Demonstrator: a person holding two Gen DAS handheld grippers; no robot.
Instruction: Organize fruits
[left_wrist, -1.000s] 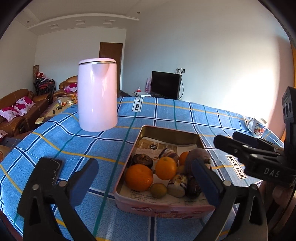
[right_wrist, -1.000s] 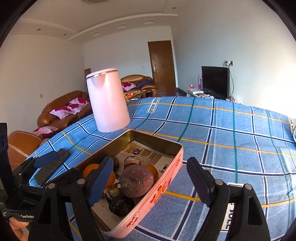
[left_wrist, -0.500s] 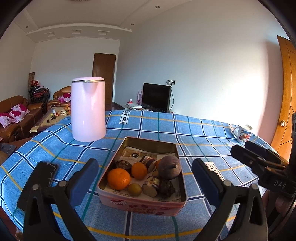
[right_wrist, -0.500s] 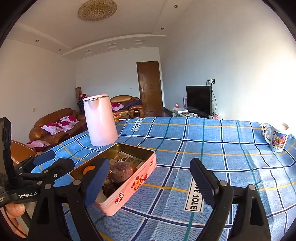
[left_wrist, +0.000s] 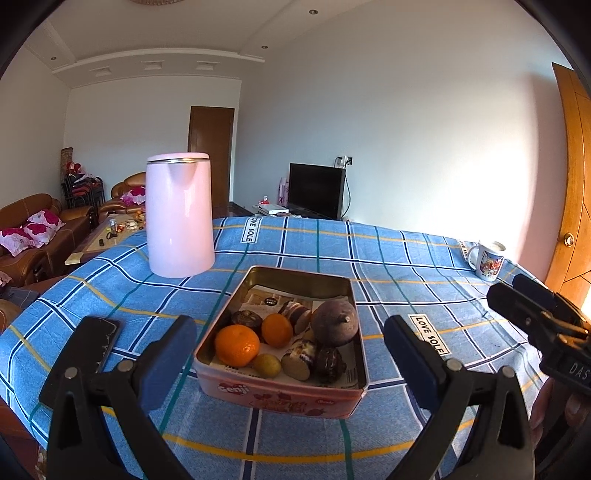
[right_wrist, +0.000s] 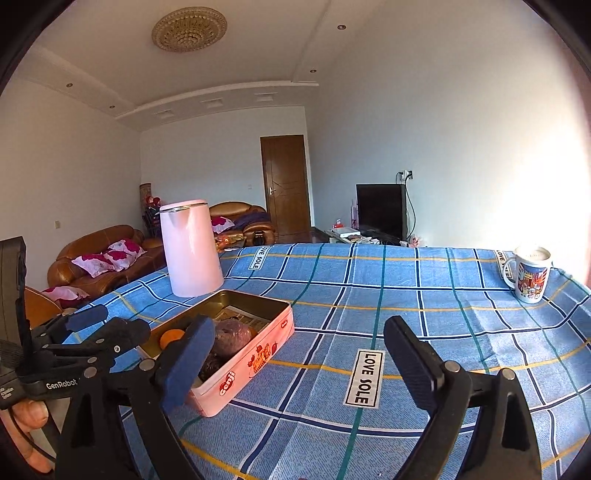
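While the fruits sit heaped inside it, the pink tin (left_wrist: 280, 397) rests on the blue checked tablecloth (left_wrist: 388, 258), at about six o'clock of the cloth in the left wrist view. Within the tin, a large orange (left_wrist: 237, 345) lies at nine o'clock, a smaller orange (left_wrist: 277, 329) near the centre, a brown-purple round fruit (left_wrist: 334, 322) at two o'clock, and a small yellow-green fruit (left_wrist: 267, 365) at six o'clock. A pink kettle (left_wrist: 179, 219) stands upright at eleven o'clock from the tin, well apart. A printed mug (right_wrist: 531, 274) stands at two o'clock, near the cloth's edge. The left gripper (left_wrist: 284, 354) hangs spread wide, its fingers apart from the tin's near corners. The right gripper (right_wrist: 295, 354) is opening, with only cloth between its jaws, the tin beside its left finger.
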